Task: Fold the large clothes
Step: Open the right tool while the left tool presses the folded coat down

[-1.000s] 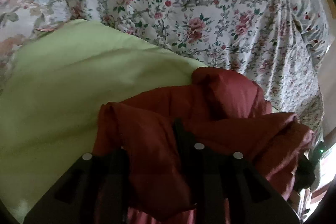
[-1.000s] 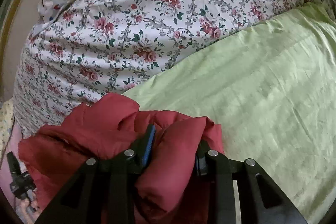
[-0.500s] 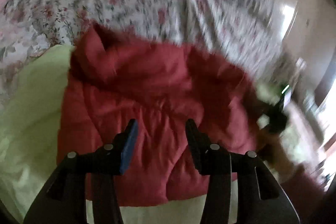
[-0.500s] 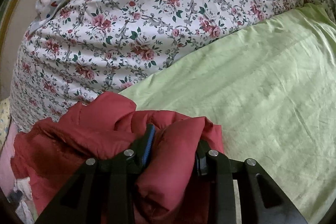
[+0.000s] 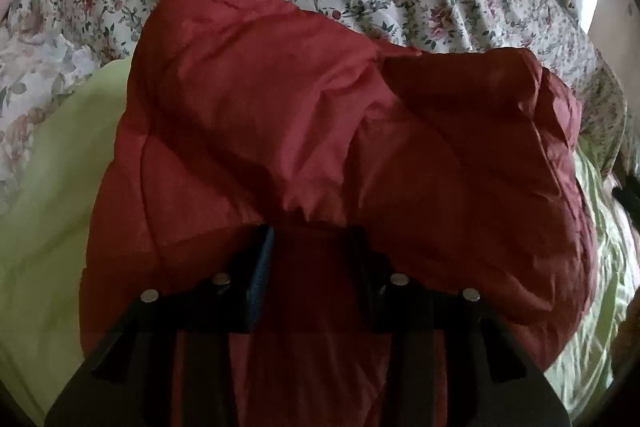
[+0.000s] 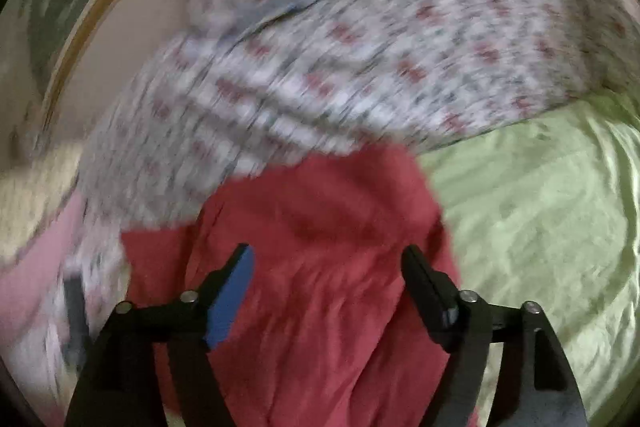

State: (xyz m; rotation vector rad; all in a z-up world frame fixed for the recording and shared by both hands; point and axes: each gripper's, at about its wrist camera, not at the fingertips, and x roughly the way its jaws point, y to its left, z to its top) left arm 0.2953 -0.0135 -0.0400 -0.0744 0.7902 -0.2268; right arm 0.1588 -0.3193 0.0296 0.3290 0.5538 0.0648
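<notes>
Now the puffy dark-red quilted jacket (image 5: 340, 131) lies bunched on the pale green sheet (image 5: 48, 211), ahead of both tools. Closing, the left gripper (image 5: 314, 239) has red fabric between and over its fingers; whether they pinch, I cannot tell. Opening, the right gripper (image 6: 326, 259) stands spread, its fingers clear of the jacket beneath.
</notes>
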